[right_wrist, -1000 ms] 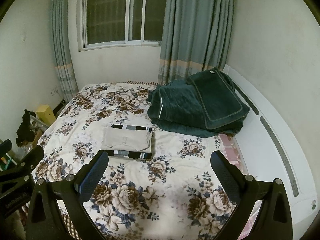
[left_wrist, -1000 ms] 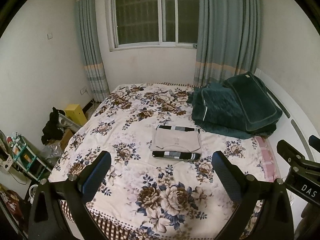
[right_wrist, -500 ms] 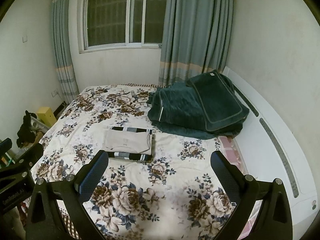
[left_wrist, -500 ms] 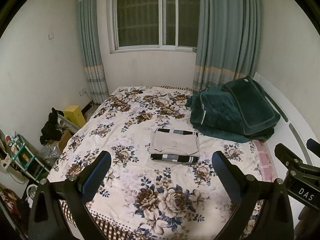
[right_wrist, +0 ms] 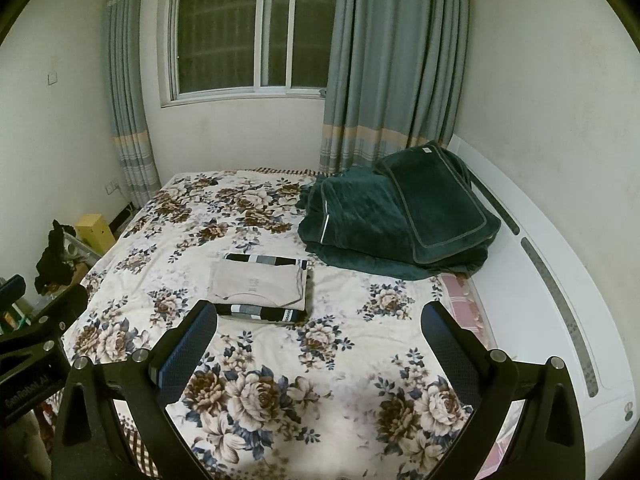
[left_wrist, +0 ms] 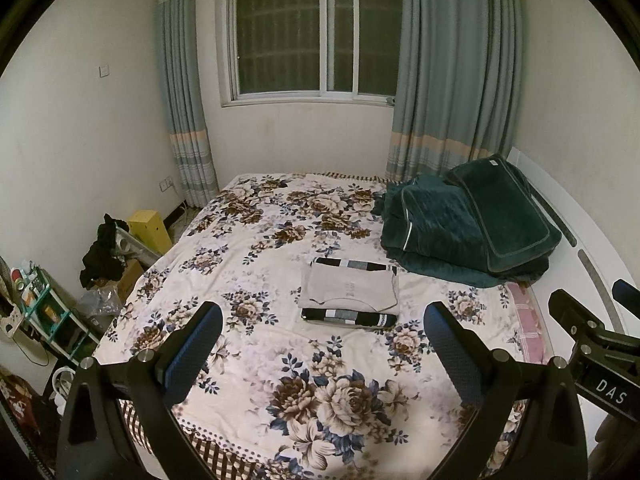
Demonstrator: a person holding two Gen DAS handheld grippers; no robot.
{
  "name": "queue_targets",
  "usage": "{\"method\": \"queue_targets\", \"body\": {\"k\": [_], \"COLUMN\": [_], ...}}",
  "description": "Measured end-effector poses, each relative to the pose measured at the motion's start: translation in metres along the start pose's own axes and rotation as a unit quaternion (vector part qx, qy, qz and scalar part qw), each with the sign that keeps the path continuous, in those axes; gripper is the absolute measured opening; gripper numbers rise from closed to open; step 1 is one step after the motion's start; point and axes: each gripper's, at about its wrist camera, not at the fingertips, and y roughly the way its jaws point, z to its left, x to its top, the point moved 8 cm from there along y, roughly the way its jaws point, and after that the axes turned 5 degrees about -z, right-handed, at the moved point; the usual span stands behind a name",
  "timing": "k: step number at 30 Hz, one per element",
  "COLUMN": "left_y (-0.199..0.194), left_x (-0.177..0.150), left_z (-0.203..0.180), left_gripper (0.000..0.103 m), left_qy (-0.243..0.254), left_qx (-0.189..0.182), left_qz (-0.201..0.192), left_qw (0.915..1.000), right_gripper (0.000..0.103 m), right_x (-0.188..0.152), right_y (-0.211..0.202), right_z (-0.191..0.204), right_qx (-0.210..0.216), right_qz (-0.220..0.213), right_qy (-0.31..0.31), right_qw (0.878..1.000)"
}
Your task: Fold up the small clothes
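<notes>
A folded beige garment (left_wrist: 349, 290) lies on top of a folded black-and-grey striped garment (left_wrist: 347, 317) in the middle of the floral bed (left_wrist: 256, 264). The stack also shows in the right wrist view, the beige garment (right_wrist: 256, 283) above the striped garment (right_wrist: 260, 313). My left gripper (left_wrist: 322, 338) is open and empty, held well back from the stack over the bed's near end. My right gripper (right_wrist: 320, 340) is open and empty, also back from the stack.
A dark green quilt and pillow (left_wrist: 468, 224) are piled at the bed's far right by the white headboard (right_wrist: 540, 280). On the floor to the left are a yellow box (left_wrist: 150, 230), black clothing (left_wrist: 100, 254) and a cluttered rack (left_wrist: 44, 320). A window and curtains stand behind.
Both grippers have drawn back and up from the bed, so the folded stack looks smaller and farther. The stack has not moved.
</notes>
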Motion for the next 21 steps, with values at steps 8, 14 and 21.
{"method": "queue_targets", "body": {"k": [8, 14, 21], "left_y": [-0.0001, -0.0010, -0.0001], "left_x": [0.0007, -0.0005, 0.0012], "left_z": [0.0006, 0.0021, 0.0015], "left_gripper": [0.103, 0.103, 0.103], "left_qy": [-0.002, -0.003, -0.004], "left_qx": [0.000, 0.002, 0.003], "left_qz": [0.000, -0.001, -0.002], "left_qw": [1.0000, 1.0000, 1.0000], "right_gripper": [0.103, 0.103, 0.103], "right_x": [-0.0005, -0.0025, -0.0039], "right_y": [0.0006, -0.0006, -0.0010], "right_z": [0.0006, 0.0007, 0.0010], "right_qx": [0.000, -0.001, -0.002], "right_qz": [0.000, -0.001, -0.001], "right_qy": [0.000, 0.002, 0.002], "right_qw": [1.000, 1.000, 1.000]}}
